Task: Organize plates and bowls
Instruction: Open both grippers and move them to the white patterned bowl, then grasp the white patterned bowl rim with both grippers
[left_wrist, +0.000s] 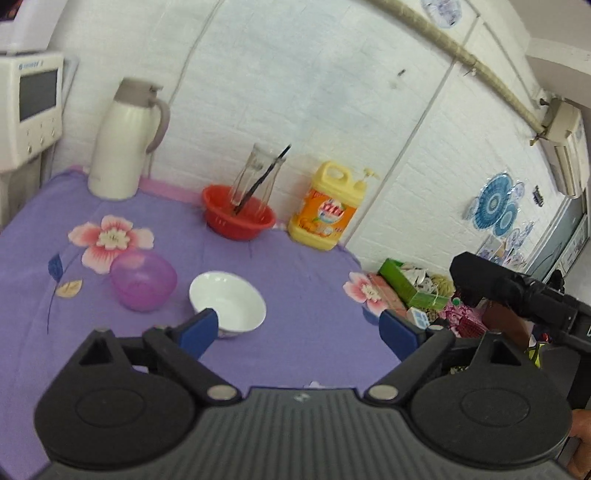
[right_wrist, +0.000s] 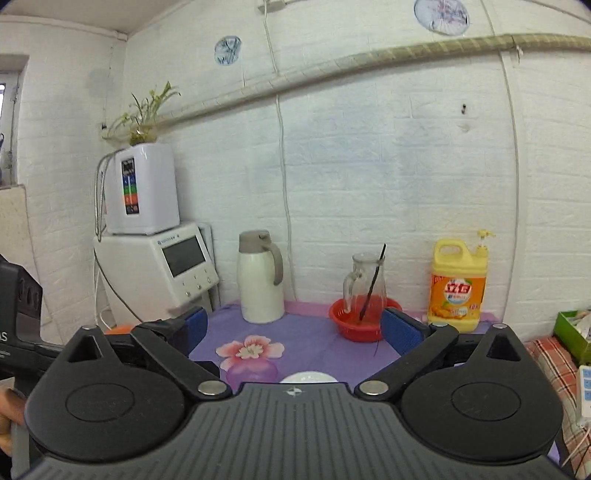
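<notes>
Your left gripper has its jaws spread wide and empty above the table, so the white bowl sits free beside the purple bowl. Your right gripper also gapes, gripping nothing, leaving both bowls unstacked.

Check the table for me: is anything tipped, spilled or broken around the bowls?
Nothing stands out. The white bowl and the purple bowl sit upright and apart on the purple cloth. The glass pitcher stands inside the red basket, apparently on purpose. No spill shows. Both the left gripper and the right gripper are open and empty.
</notes>
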